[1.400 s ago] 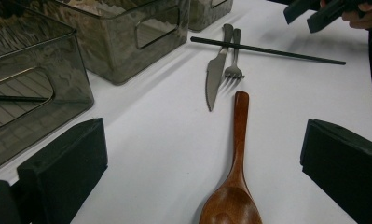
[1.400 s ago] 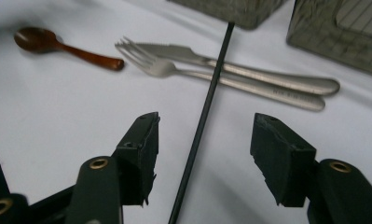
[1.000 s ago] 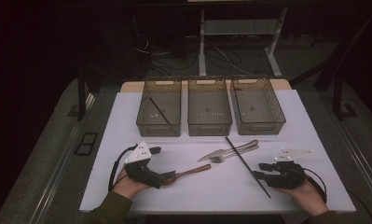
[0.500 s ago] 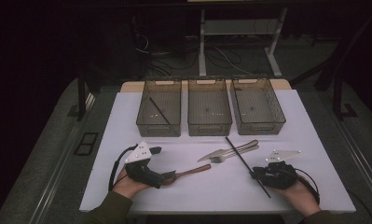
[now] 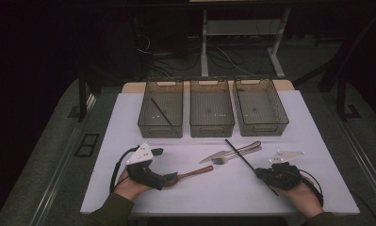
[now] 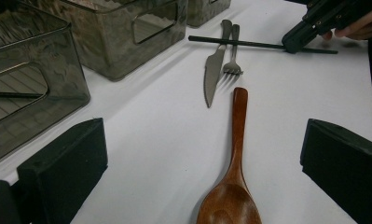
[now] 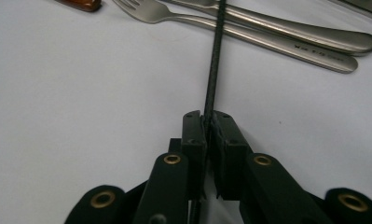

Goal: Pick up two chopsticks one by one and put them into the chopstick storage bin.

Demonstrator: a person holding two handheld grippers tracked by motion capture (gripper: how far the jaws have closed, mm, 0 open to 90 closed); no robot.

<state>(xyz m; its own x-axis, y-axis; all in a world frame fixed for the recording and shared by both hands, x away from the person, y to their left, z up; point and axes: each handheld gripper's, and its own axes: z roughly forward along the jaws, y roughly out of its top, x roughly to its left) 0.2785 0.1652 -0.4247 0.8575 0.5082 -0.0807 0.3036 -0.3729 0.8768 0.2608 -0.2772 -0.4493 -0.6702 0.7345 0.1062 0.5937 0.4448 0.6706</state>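
Note:
A black chopstick (image 5: 241,157) (image 7: 215,60) lies slanted on the white table, crossing a steel knife (image 5: 217,156) (image 7: 314,33) and fork (image 5: 244,151) (image 7: 174,16). My right gripper (image 5: 262,173) (image 7: 206,122) is low on the table at the chopstick's near end. Its jaws have just been closing and now pinch the stick. A brown wooden spoon (image 5: 193,173) (image 6: 235,154) lies flat, its bowl between the wide-open jaws of my left gripper (image 5: 170,179) (image 6: 202,140), which touch nothing.
Three clear bins stand in a row at the back: the left bin (image 5: 160,128) holds another black chopstick (image 5: 161,112), while the middle bin (image 5: 211,128) and right bin (image 5: 262,127) look bare. Table edges run close behind both hands.
The right gripper's jaws have closed onto the chopstick's near end, and that hand has shifted slightly left. The left hand and the cutlery have not moved.

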